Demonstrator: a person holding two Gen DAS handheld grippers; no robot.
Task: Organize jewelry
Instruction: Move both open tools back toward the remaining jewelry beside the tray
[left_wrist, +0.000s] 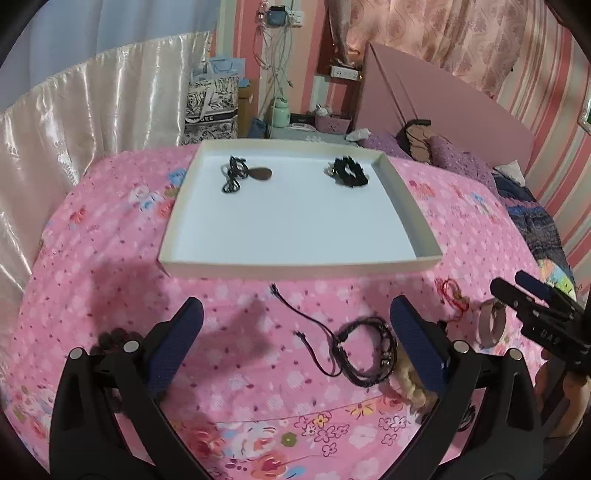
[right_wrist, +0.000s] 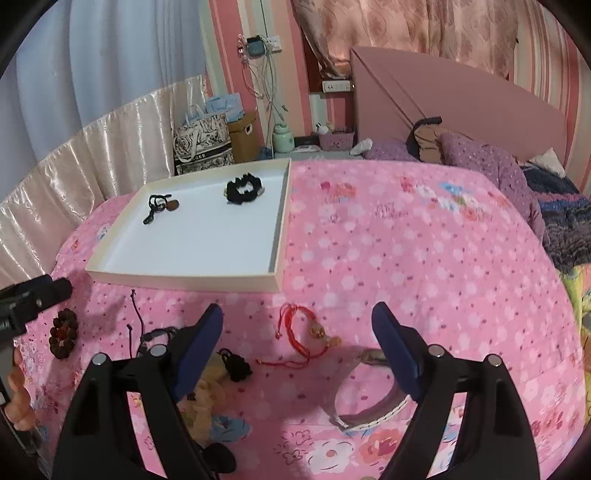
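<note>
A shallow white tray (left_wrist: 400, 206) sits on the pink flowered bedspread (right_wrist: 406, 251) as the collecting place, and two pieces already lie inside it, well apart: a black-corded pendant necklace (left_wrist: 243, 173) toward its far left and a black scrunchie (left_wrist: 349, 171) toward its far right, which suggests each piece is being given its own spot. The rest of the jewelry lies loose on the bedspread in front of the tray's near rim, probably laid out there within easy reach. The left hand-held gripper (left_wrist: 295, 339) has its jaws wide apart with nothing in them; a black braided cord bracelet (left_wrist: 364, 350) lies between them, close by the right-hand pad, with a pale yellow braided piece (left_wrist: 404, 384) just beneath that pad and a dark bead bracelet (right_wrist: 63, 332) off to the left, partly behind the other finger. The right hand-held gripper (right_wrist: 297, 343) is likewise spread open and empty; a red string bracelet (right_wrist: 301, 332) lies on the bedspread between its jaws, touching neither pad, and a mauve bangle (right_wrist: 373, 406) lies nearer the camera, just beside its right finger. In my judgement each one is lined up over its own next piece.
</note>
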